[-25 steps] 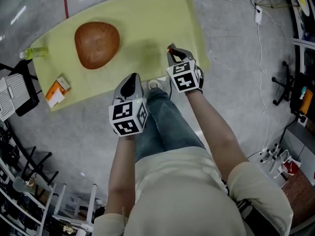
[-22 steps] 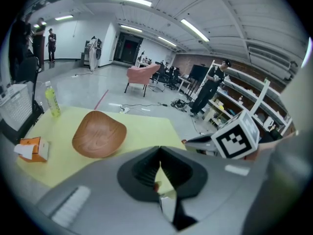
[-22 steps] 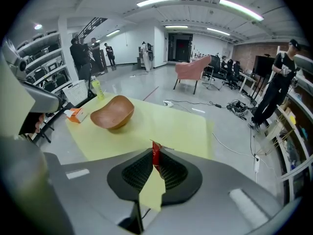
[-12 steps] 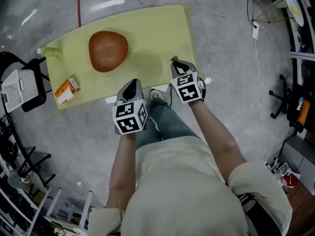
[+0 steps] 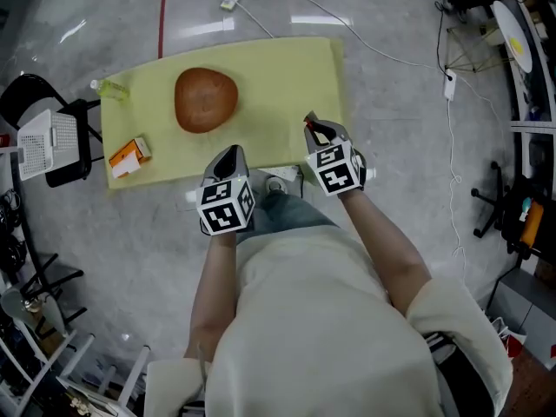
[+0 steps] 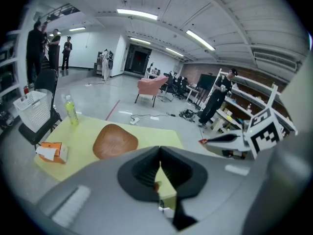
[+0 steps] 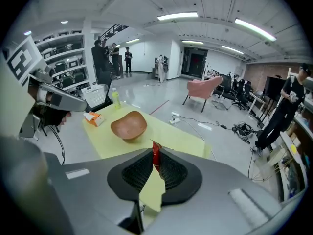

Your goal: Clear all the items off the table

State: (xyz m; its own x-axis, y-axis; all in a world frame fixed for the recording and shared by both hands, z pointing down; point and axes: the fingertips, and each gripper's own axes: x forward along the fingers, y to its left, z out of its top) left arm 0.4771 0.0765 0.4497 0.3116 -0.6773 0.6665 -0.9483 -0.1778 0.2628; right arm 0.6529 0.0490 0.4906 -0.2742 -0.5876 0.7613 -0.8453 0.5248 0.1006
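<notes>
Here we go, both claws up over the near edge of the yellow table (image 5: 287, 76), which sits at twelve o'clock from me. My left gripper (image 6: 160, 153) is squeezed completely shut, pads flat against each other. A small reddish speck shows low in the seam, and I cannot tell what it is. My right gripper (image 7: 157, 164) is clamped on a thin red packet (image 7: 155, 154), the pads almost together, with its crumpled top poking up past the tips. The packet hangs clear of the tabletop, above the near right corner. Out on the table, the brown wooden bowl (image 5: 206, 99) sits upright at eleven o'clock from my left claw, near the middle of the table. The orange and white box (image 5: 130, 156) lies at nine o'clock from that claw, close to the near left corner and well apart from the bowl. The clear bottle of yellow-green drink (image 5: 111, 88) is at ten o'clock, right at the far left corner; in the left gripper view it stands upright. Past the table's left edge, at nine o'clock, a white mesh basket (image 5: 52, 139) rests on a black chair (image 5: 39, 102). At twelve o'clock beyond the table, a white cable (image 5: 261, 20) trails across the grey floor.
</notes>
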